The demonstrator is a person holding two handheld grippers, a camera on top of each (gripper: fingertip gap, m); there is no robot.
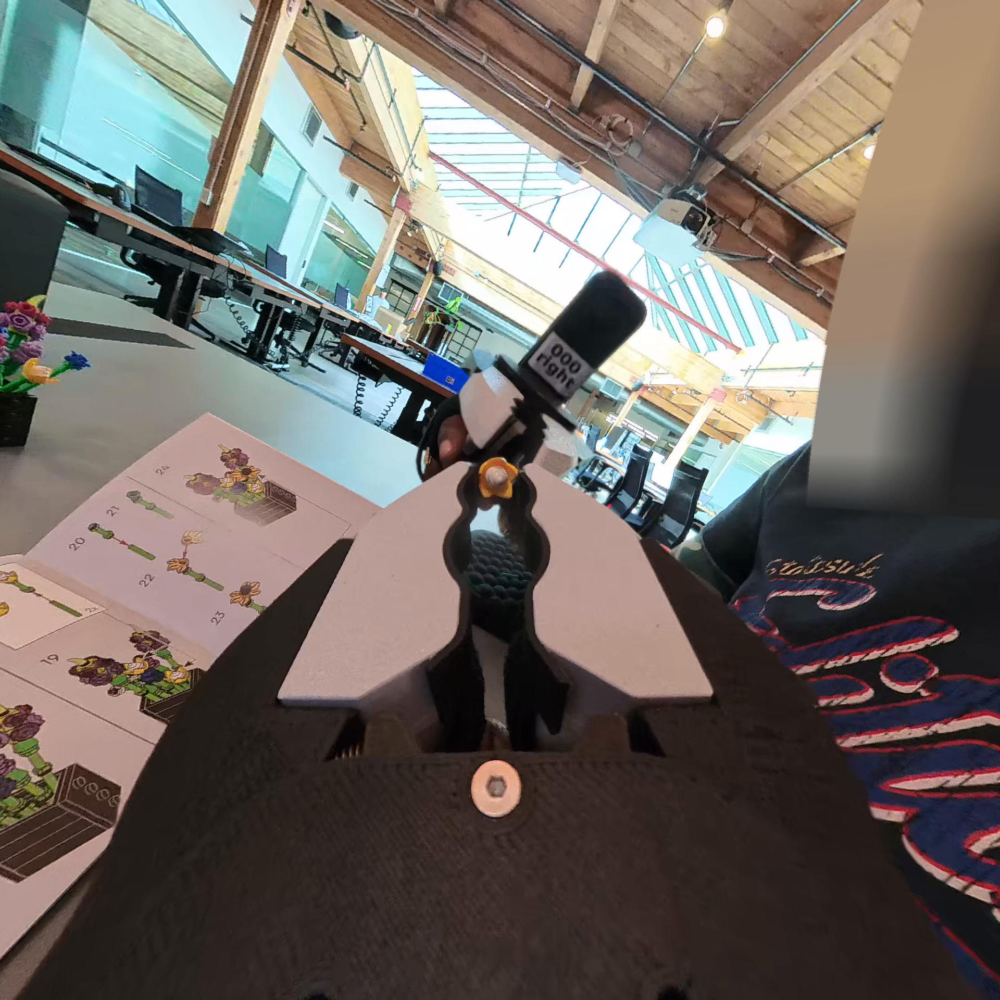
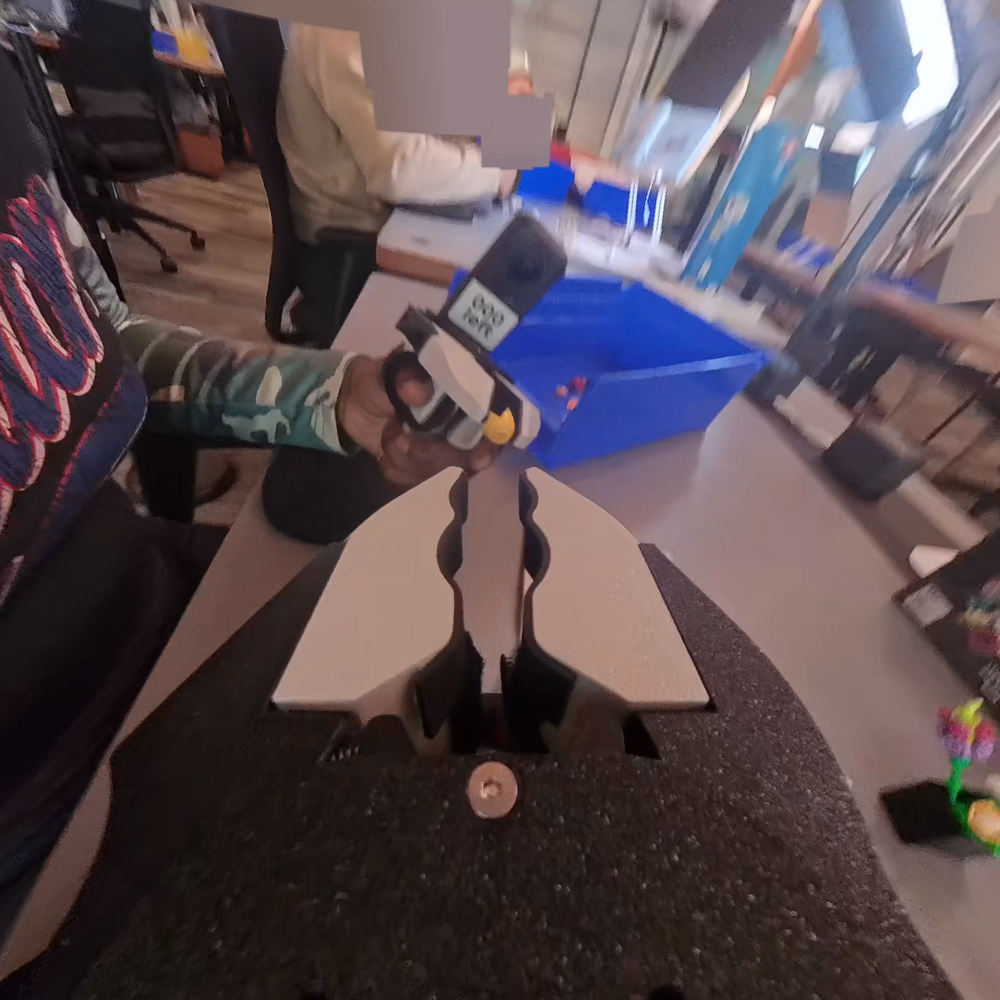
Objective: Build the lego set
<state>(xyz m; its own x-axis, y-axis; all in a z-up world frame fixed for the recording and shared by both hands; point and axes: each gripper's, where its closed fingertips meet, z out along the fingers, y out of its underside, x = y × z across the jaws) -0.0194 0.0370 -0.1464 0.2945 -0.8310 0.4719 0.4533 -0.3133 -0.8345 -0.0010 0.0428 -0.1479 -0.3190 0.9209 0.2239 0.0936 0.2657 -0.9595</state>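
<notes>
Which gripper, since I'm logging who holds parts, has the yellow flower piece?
The left gripper: its fingertips pinch the yellow flower piece. The right gripper shows a gap between its fingers with nothing in it.

desks (image 1: pixel 260 270) in rows, far back | office chair (image 2: pixel 135 216) on wood floor | ceiling projector (image 1: pixel 676 227) under timber beams

Daylight floods the left wrist view from the skylight (image 1: pixel 541 178), which glares nearly white; a ceiling lamp (image 1: pixel 715 25) flares too. That view is sharp, with straight beams bowing toward the edges. The right wrist view is smeared by motion blur, worst at its right side, where the blue bin (image 2: pixel 638 373) looks soft.
</notes>
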